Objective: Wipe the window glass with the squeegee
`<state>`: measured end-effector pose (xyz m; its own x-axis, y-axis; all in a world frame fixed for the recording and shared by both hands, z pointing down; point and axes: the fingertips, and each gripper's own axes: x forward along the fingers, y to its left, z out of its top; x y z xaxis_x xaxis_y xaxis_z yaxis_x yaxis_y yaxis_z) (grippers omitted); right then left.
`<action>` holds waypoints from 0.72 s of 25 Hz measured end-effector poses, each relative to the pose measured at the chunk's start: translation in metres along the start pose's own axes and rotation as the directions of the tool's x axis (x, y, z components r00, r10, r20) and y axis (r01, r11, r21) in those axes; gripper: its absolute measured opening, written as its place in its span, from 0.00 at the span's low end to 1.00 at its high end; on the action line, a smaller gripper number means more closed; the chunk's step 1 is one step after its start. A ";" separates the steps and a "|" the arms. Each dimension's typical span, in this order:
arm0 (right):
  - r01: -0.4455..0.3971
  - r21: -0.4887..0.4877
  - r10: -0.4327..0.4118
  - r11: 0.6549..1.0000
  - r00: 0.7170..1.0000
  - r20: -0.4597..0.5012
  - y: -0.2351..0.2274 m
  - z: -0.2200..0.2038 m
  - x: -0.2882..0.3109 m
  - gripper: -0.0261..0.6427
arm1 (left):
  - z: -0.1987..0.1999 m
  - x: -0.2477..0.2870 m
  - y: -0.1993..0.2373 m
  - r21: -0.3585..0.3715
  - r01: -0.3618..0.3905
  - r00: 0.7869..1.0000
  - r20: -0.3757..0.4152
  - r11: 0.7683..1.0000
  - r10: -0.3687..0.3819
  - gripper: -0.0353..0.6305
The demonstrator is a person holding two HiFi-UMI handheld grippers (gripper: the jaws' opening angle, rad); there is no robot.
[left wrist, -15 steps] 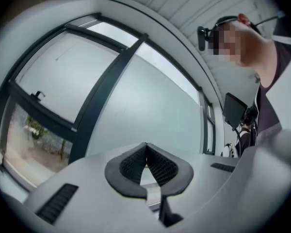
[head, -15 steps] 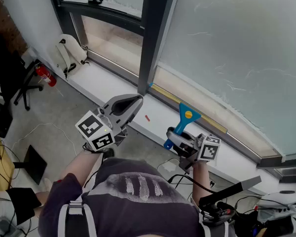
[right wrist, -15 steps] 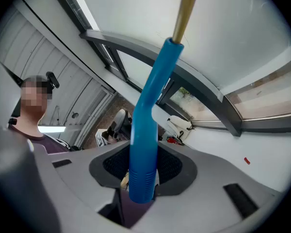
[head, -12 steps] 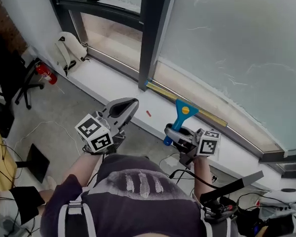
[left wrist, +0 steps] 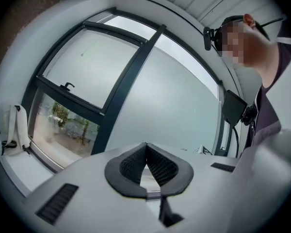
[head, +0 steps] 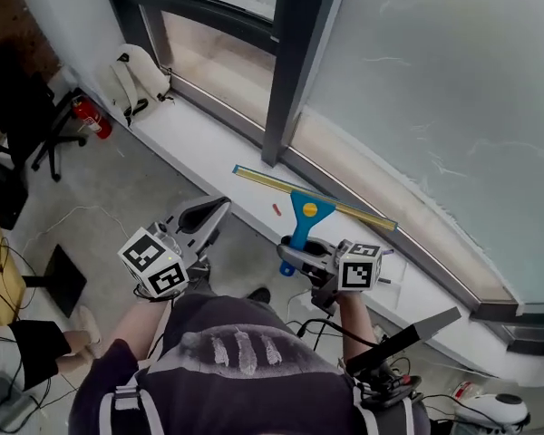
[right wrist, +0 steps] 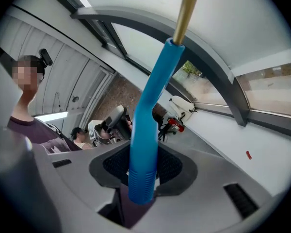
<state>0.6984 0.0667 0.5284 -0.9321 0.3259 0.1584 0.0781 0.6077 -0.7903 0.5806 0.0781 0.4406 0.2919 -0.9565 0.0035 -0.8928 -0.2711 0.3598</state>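
Head view shows us the right gripper clamped on the blue handle of the squeegee. The yellow blade lies crosswise low over the white sill, below the window glass and not on it. We cannot tell whether the blade touches the sill.

In the right gripper view the pads close on the ribbed butt end of the handle, with the rest of the squeegee standing out beyond the jaws. We judge this the main risk. With so short a hold at the far end from the blade, pressing the rubber to the glass could lever the handle round in the pads. The blade would then tilt, skip or leave streaks. A hard push might work the handle out of the jaws altogether.

The left gripper hangs beside it with its jaws fully together and nothing between them, so we have no second hold to steady the tool.

The blade is long, and its left end sits near the dark frame post. As we raise it, that end could knock the post and twist the grip. A small red scrap lies on the sill just beside the handle and could be dragged along by a low pass.
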 end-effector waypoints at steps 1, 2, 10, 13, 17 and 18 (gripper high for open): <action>0.002 -0.004 -0.002 1.000 1.000 -0.025 -0.001 0.001 0.009 0.23 | 0.000 -0.008 0.008 -0.008 -0.016 1.000 0.004 1.000 0.016 0.06; 0.000 -0.008 -0.001 1.000 0.999 -0.047 0.001 0.003 0.018 0.23 | 0.001 -0.017 0.016 -0.016 -0.030 1.000 0.008 0.999 0.030 0.06; 0.111 -0.115 -0.125 0.987 0.985 -0.120 0.010 0.030 0.110 0.23 | 0.021 -0.075 0.101 -0.051 0.000 0.999 0.040 0.999 0.002 0.06; 0.135 -0.174 -0.160 0.975 0.977 -0.139 0.018 0.050 0.164 0.23 | 0.039 -0.096 0.147 -0.050 0.053 0.998 0.042 0.997 -0.050 0.06; 0.098 -0.123 -0.103 0.987 0.994 -0.031 0.034 0.083 0.238 0.23 | 0.064 -0.127 0.203 -0.053 0.097 0.995 0.036 0.994 -0.095 0.06; 0.098 -0.118 -0.099 0.988 0.995 -0.006 0.035 0.091 0.253 0.23 | 0.069 -0.133 0.214 -0.055 0.106 0.994 0.030 0.993 -0.105 0.06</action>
<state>0.4334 0.1046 0.4864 -0.9332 0.2680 0.2392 0.0277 0.7176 -0.6959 0.3271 0.1402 0.4530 0.3731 -0.9257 -0.0625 -0.8367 -0.3648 0.4084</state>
